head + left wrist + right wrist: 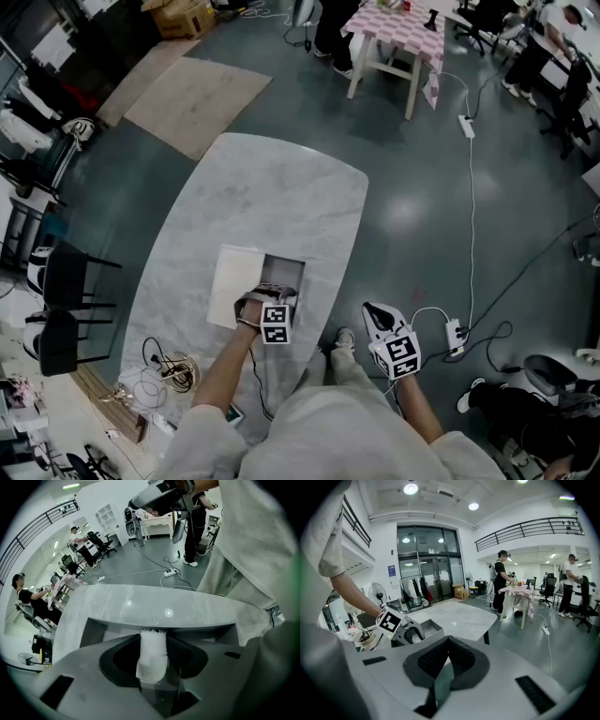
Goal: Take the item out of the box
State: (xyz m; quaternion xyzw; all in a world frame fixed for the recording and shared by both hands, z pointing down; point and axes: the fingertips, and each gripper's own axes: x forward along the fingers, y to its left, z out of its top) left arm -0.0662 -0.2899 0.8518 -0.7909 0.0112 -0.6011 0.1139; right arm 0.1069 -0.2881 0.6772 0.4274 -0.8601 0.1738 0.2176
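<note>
The left gripper (267, 300) reaches down into the open box (282, 261) on the desk (272, 187). Its jaws are narrowed onto the white cloth-like item (152, 656), which sits inside the box, not yet lifted. The grasp looks made; lifting it out remains. The right gripper (373, 312) hangs beside the desk, jaws together, empty.

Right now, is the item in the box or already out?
In the box. The left gripper reaches down into the open box, and its own view shows the white item between its jaws, with box walls around it.
</note>
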